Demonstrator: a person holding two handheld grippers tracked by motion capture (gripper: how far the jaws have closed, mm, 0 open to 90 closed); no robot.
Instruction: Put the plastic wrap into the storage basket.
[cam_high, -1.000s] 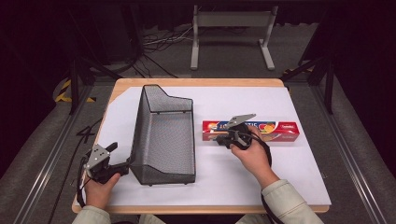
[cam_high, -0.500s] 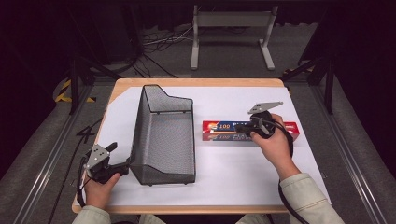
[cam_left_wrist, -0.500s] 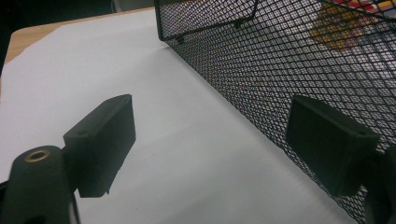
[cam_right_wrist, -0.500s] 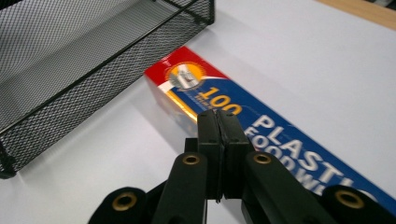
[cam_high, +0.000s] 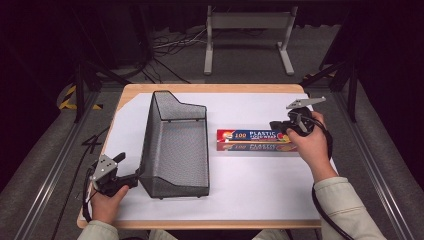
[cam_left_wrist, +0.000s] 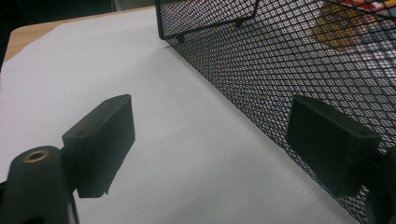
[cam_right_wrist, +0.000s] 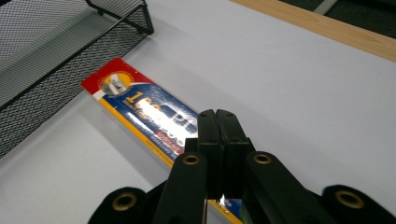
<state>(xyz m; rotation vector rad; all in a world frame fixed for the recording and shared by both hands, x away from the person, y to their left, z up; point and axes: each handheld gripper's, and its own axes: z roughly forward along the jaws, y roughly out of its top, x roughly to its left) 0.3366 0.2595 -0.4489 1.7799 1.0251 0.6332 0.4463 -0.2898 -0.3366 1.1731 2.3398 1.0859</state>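
Red-blue plastic wrap box (cam_high: 252, 140) on table, outside black mesh basket (cam_high: 175, 145): transfer prob. pending. Right gripper (cam_high: 281, 128) jaws closed, empty; left gripper (cam_high: 131, 176) jaws wide apart.

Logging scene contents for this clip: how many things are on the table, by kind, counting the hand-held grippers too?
Black mesh basket: 1
Plastic wrap box: 1
Hand-held grippers: 2, left hand-held gripper and right hand-held gripper
Total: 4
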